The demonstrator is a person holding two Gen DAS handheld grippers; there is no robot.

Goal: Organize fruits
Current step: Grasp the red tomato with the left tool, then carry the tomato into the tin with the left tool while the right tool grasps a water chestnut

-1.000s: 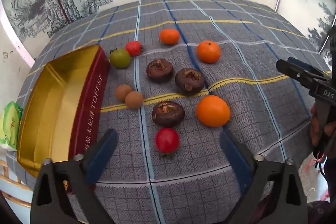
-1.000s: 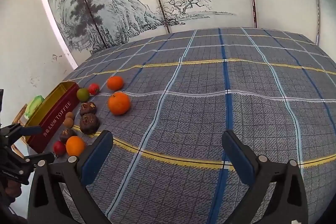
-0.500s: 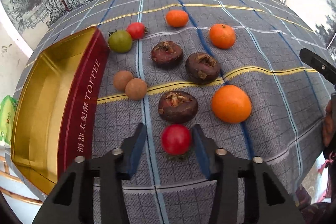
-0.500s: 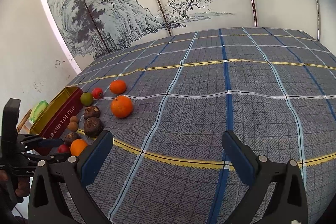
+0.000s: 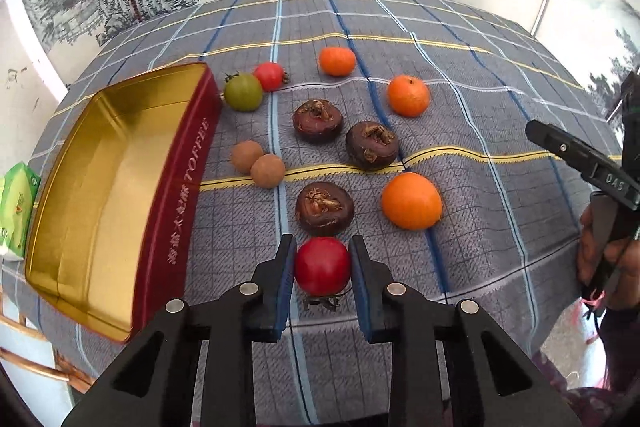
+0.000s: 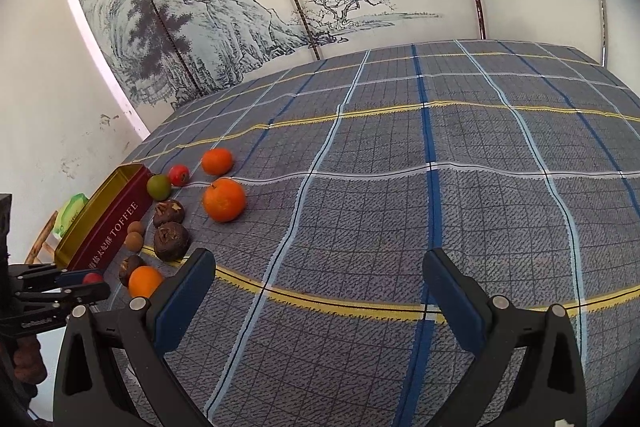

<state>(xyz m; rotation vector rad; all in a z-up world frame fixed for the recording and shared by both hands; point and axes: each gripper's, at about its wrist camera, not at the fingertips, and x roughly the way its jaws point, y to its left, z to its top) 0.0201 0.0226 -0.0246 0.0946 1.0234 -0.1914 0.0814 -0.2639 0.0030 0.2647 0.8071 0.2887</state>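
First pick: left gripper (image 5: 322,267) clamped on the near red tomato (image 5: 322,265), tin still empty.

Both blue pads touch the tomato's sides; it sits at the near edge of the fruit group on the checked cloth (image 5: 480,131), just in front of a dark brown fruit (image 5: 324,208). Whether it has left the cloth yet is hard to judge from this angle. The open gold tin (image 5: 100,187) lies just to the left, nothing in it. Other fruit lie loose: three oranges, two more brown ones, two small tan ones, a green tomato (image 5: 243,92) and a second red one. Right gripper (image 6: 320,301) hangs over bare cloth well apart from the fruit, jaws wide, holding nothing. Next, likely: lift straight up to clear the brown fruit, swing left over the tin's red wall, let go low inside. Gentle squeeze; the skin looks soft.
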